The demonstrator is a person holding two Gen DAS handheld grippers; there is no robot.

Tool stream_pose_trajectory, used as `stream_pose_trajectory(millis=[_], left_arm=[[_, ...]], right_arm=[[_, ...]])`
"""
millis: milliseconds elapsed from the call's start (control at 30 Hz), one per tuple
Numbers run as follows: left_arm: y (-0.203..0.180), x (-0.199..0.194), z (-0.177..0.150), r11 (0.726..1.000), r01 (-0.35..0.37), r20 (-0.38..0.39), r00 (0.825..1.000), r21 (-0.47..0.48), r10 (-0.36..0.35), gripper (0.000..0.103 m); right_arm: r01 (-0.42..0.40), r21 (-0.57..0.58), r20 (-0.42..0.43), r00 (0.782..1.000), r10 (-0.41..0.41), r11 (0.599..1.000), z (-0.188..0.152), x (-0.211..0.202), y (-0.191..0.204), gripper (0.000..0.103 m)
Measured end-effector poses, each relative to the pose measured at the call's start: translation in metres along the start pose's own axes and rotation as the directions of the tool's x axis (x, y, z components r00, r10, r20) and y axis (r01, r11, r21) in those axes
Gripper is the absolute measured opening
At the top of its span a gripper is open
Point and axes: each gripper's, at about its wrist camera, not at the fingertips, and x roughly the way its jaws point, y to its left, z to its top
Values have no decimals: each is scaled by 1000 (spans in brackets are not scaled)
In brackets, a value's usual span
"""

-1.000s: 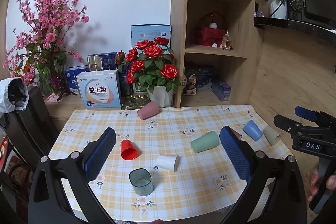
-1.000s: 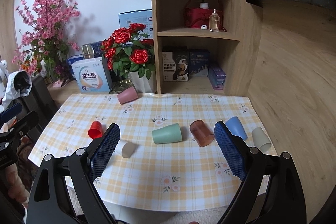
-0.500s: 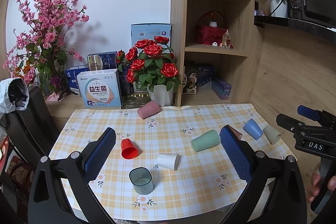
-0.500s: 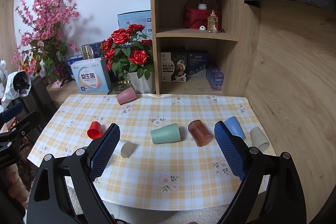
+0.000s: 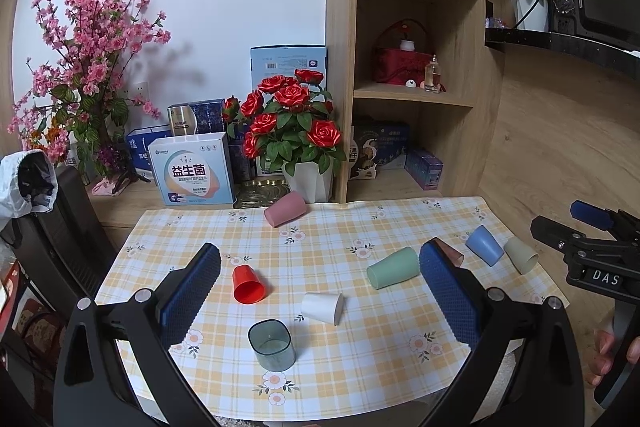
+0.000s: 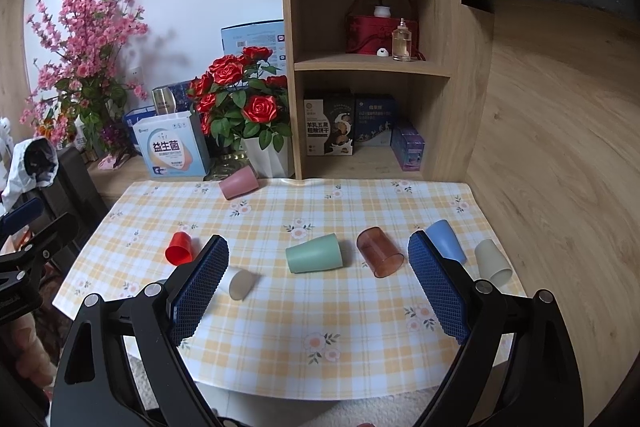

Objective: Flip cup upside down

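Holds the left gripper [image 5: 320, 251] over the near side of the checked tablecloth [image 5: 360, 367], fingers spread wide with nothing between them. Holds the right gripper [image 6: 318, 241] likewise, gaping and empty, further to the right. Looks down on eight cups scattered apart. Finds only one on its base, mouth up: the dark translucent cup [image 5: 272, 345], nearest the left gripper and roughly centred in its span. Finds the rest on their sides: red cup [image 5: 248, 285], white cup [image 5: 322, 307], green cup [image 5: 392, 267], brown translucent cup [image 6: 378, 255], blue cup [image 5: 484, 245], beige cup [image 5: 520, 255], and pink cup [image 5: 285, 213] by the white flowerpot [image 5: 310, 183]. Shows none mouth-down. Points, as a judgement, to the upright dark cup as the likeliest one for turning, without ruling out a lying one. Sets both spans wider than any cup, probably leaving room to close on a cup wall from the side.
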Motion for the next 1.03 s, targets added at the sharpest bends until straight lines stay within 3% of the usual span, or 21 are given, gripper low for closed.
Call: stream_pose_trajectory(millis=[767, 1033], left_arm=[[2, 3, -1, 1000, 7, -16, 1000, -5, -7, 97], [3, 2, 0, 1000, -26, -7, 1000, -2, 26, 97]], right_arm=[[1, 4, 1, 1000, -1, 1000, 1, -4, -2, 88], [1, 5, 0, 1000, -1, 1000, 0, -4, -1, 88]])
